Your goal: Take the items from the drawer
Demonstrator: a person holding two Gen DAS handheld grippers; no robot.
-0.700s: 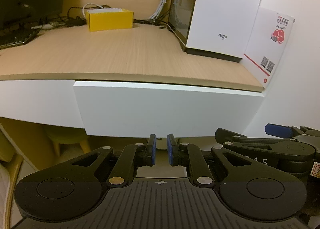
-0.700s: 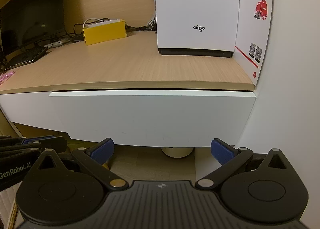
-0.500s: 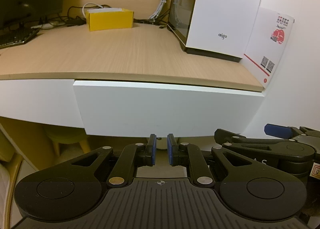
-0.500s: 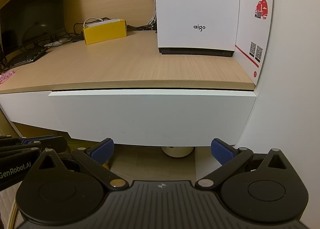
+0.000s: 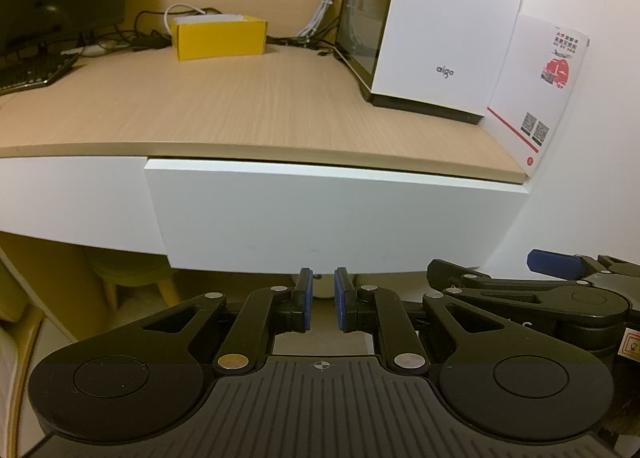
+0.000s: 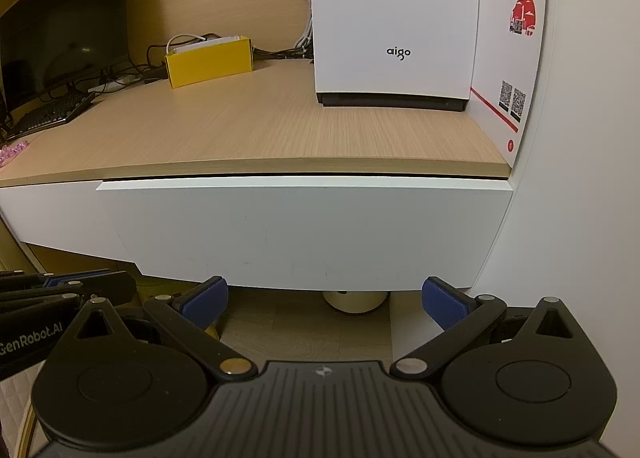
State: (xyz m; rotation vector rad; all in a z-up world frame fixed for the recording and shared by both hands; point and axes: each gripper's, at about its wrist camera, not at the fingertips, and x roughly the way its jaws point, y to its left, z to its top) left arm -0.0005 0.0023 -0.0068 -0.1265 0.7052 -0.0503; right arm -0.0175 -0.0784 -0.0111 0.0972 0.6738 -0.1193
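Nothing has moved since the earlier frames. Left wrist view: left gripper [image 5: 321, 298] at 6 o'clock, pads nearly together with a narrow gap, empty, just below the white drawer [image 5: 332, 218], which is barely pulled out. Yellow box [image 5: 221, 36] at 11 o'clock on the desk [image 5: 240, 106]. Right wrist view: right gripper [image 6: 324, 302] spread wide, empty, under the drawer [image 6: 304, 230]; white PC case [image 6: 394, 18] at 1 o'clock.

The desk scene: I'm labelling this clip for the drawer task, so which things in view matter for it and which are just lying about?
Part of the job:
- white drawer, barely ajar
- left gripper, fingers nearly together, empty
- right gripper, fingers wide apart

Just lying about:
- yellow box
- white aigo case
- printed card
- keyboard
- monitor
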